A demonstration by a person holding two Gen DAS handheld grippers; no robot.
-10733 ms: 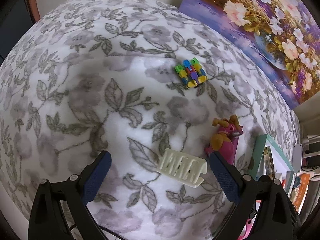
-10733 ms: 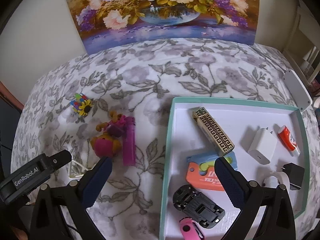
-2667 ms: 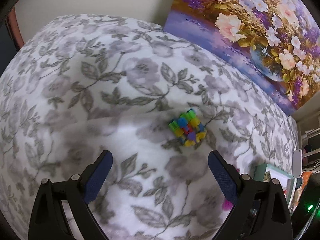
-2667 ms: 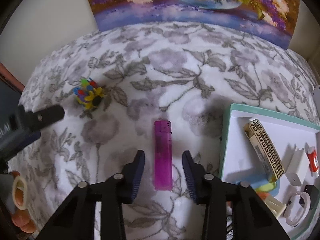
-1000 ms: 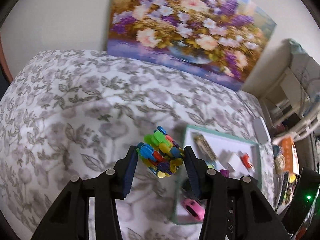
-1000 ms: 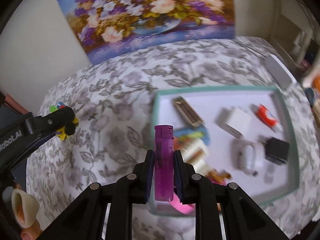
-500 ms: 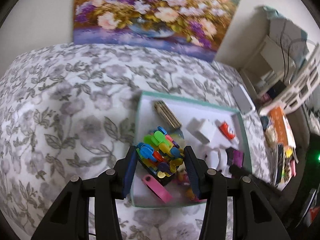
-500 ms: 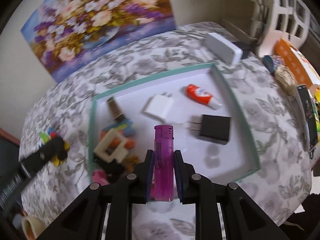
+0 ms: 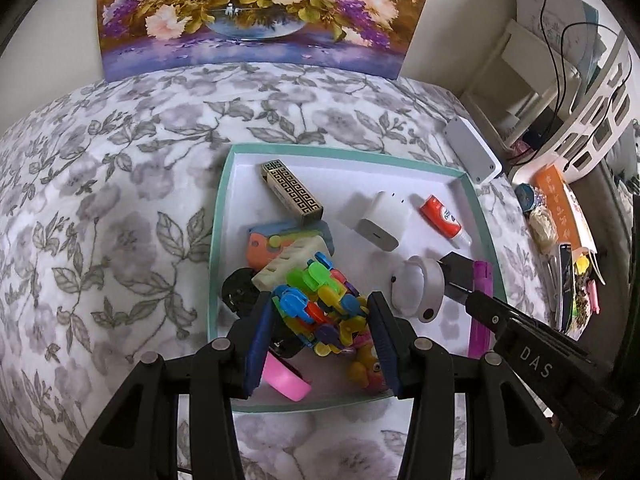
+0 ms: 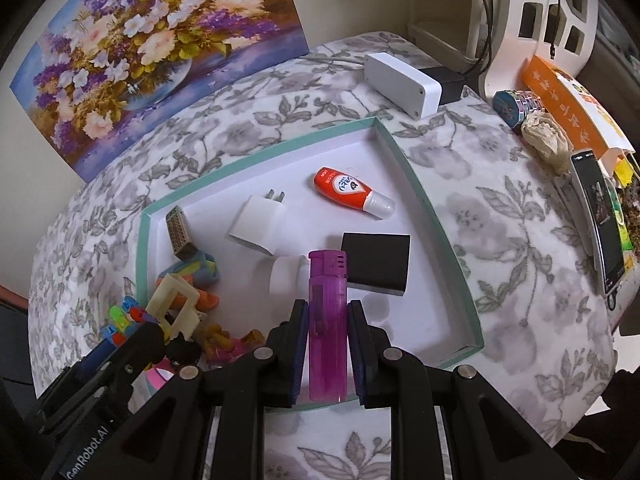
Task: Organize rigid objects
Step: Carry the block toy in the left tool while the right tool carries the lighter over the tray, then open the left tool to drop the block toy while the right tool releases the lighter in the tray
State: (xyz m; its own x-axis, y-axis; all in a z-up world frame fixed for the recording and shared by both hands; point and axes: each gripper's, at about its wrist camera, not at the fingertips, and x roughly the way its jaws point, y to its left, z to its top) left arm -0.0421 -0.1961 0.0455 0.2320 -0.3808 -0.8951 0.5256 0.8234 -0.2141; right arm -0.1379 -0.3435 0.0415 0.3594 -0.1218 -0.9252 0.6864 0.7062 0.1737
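Note:
My left gripper [image 9: 318, 312] is shut on a multicoloured plastic block toy [image 9: 320, 304] and holds it over the near left part of the teal-rimmed white tray [image 9: 218, 216]. My right gripper [image 10: 327, 312] is shut on a purple lighter [image 10: 326, 312] and holds it over the tray's [image 10: 424, 196] near right part. The lighter also shows in the left wrist view [image 9: 480, 304]. In the tray lie a patterned gold-black box [image 9: 292, 192], a white charger [image 10: 260, 224], an orange tube [image 10: 348, 190], a black adapter [image 10: 376, 262], a cream clip [image 10: 176, 304] and a white ring [image 9: 418, 288].
The tray sits on a floral-print cover [image 9: 100, 220]. A flower painting [image 9: 256, 12] leans on the back wall. A white box [image 10: 402, 76], a phone [image 10: 600, 224], an orange packet [image 10: 568, 104] and a white shelf [image 10: 540, 20] stand to the right.
Both grippers have come closer over the tray, each still shut on its object. The lighter now hangs lower, near the black adapter. The block toy is over the pile at the tray's near left.

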